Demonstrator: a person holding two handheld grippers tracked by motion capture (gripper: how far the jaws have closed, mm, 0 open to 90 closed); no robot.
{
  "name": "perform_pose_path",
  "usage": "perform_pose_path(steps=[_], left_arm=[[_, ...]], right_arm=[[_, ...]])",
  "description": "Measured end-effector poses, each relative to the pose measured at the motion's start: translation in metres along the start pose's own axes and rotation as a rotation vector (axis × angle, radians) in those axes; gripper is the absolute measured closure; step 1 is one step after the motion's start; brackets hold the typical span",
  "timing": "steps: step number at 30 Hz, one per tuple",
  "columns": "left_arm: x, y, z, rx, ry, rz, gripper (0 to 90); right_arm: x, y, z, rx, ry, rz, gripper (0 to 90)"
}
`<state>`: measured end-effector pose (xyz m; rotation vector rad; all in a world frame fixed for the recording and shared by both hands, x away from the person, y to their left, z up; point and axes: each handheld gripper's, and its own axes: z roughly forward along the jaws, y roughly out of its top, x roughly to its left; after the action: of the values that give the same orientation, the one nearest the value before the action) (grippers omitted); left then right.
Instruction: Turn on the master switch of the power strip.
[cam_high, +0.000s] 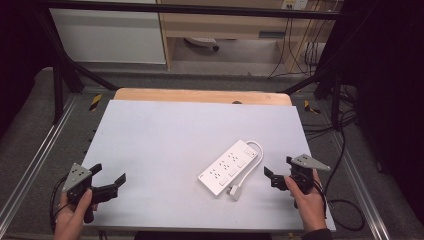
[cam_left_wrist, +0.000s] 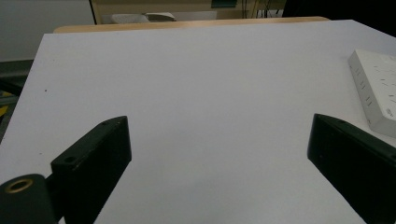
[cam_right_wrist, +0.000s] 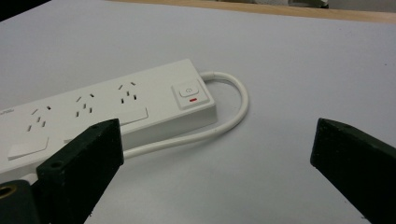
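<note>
A white power strip (cam_high: 229, 168) lies at an angle on the white table top (cam_high: 165, 140), right of the middle. Its white cable (cam_high: 257, 150) loops round the far end and comes back to a plug (cam_high: 235, 191) at the near end. My right gripper (cam_high: 279, 167) is held open just right of the strip, apart from it. In the right gripper view the strip (cam_right_wrist: 116, 107) lies ahead on the left, its switch (cam_right_wrist: 189, 93) and cable (cam_right_wrist: 239, 105) between the open jaws (cam_right_wrist: 215, 127). My left gripper (cam_high: 107, 173) hovers open at the near left corner. Bare table lies between its jaws (cam_left_wrist: 218, 123), and the strip (cam_left_wrist: 378, 88) is at the far right.
A strip of wood (cam_high: 200, 96) runs along the table's far edge. Black frame bars (cam_high: 65, 75) stand at both back corners. Loose black cables (cam_high: 345, 150) hang off the right side. Wooden shelving (cam_high: 225, 25) stands on the floor beyond the table.
</note>
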<state>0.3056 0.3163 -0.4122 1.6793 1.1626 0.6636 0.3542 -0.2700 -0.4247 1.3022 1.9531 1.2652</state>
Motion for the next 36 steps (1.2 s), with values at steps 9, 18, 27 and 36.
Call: perform_pose_path(steps=[9,18,27,36], left_arm=[[0.000,0.000,0.000,0.000,-0.002,-0.001,6.2],[0.000,0.000,0.000,0.000,-0.005,-0.003,6.1],[0.000,0.000,0.000,-0.002,-0.008,-0.002,6.0],[0.000,0.000,0.000,0.000,-0.006,0.000,6.0]], right_arm=[[0.003,0.009,0.004,0.004,0.025,0.008,2.5],[0.007,0.020,0.011,0.002,0.044,-0.008,2.9],[0.010,0.032,0.018,0.005,0.046,-0.021,3.9],[0.010,0.048,0.026,-0.010,0.033,-0.030,9.8]])
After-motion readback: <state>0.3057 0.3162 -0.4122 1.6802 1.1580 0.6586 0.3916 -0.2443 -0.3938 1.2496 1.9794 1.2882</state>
